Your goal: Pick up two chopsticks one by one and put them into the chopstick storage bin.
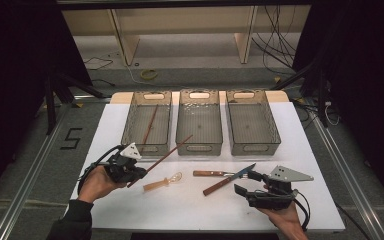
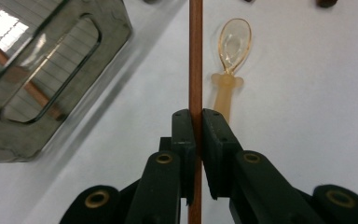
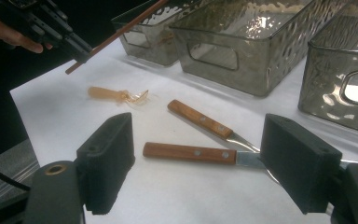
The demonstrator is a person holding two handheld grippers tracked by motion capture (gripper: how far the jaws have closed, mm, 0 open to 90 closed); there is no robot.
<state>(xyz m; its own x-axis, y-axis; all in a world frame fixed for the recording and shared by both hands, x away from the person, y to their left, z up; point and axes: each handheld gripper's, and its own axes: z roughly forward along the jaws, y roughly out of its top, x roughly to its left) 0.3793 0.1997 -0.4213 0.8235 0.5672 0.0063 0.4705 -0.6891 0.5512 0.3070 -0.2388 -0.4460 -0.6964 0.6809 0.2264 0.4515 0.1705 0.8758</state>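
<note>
My work surface is a table under a white covering, with bare wood showing at its far edge. Directly on it, along the far side, stand three translucent grey bins in a row: left bin, middle bin, right bin, each with cut-out handles at the ends. On the white sheet nearer to me lies a translucent amber plastic spoon, flat, bowl pointing right and away. To its right lie two wooden-handled knives, crossed at the blades: one knife with its handle to the left, the other knife with its handle angled toward me.
</note>
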